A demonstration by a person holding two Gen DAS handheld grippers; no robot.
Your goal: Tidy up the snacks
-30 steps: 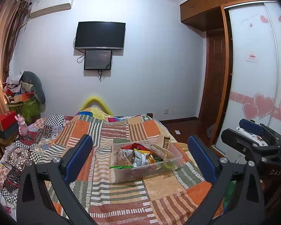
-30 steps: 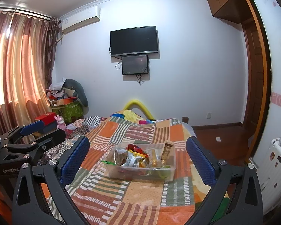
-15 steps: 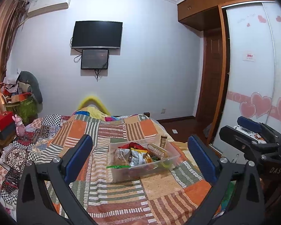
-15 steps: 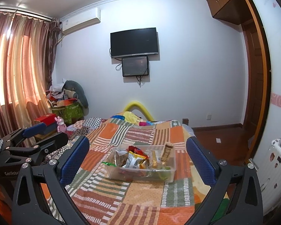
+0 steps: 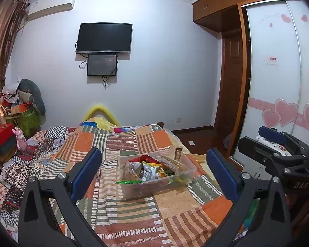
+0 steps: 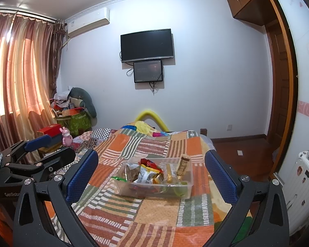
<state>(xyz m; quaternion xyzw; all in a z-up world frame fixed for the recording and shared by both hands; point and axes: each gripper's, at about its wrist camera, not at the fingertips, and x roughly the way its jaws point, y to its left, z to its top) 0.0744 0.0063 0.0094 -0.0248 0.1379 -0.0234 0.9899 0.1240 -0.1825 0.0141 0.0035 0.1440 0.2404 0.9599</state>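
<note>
One clear plastic bin [image 5: 188, 167] sits on one bed covered by one patchwork quilt [image 5: 121, 144]. Inside the bin the snack packets are piled too close to count exactly; one red packet [image 6: 149, 162], one green packet [image 5: 128, 182] hanging over the rim and one upright brown bottle [image 5: 178, 153] can be told apart. Two dark screens hang on the wall: one television [image 5: 104, 37] and one smaller monitor [image 5: 102, 65] beneath it. One air conditioner [image 6: 88, 22], one pink toy rabbit [image 6: 66, 136], one red box [image 5: 1, 131], one white suitcase [image 6: 303, 187]. Two hand-held grippers: left hand-held gripper [image 5: 153, 177], right hand-held gripper [image 6: 151, 179], each with two blue-padded fingers spread wide
</note>
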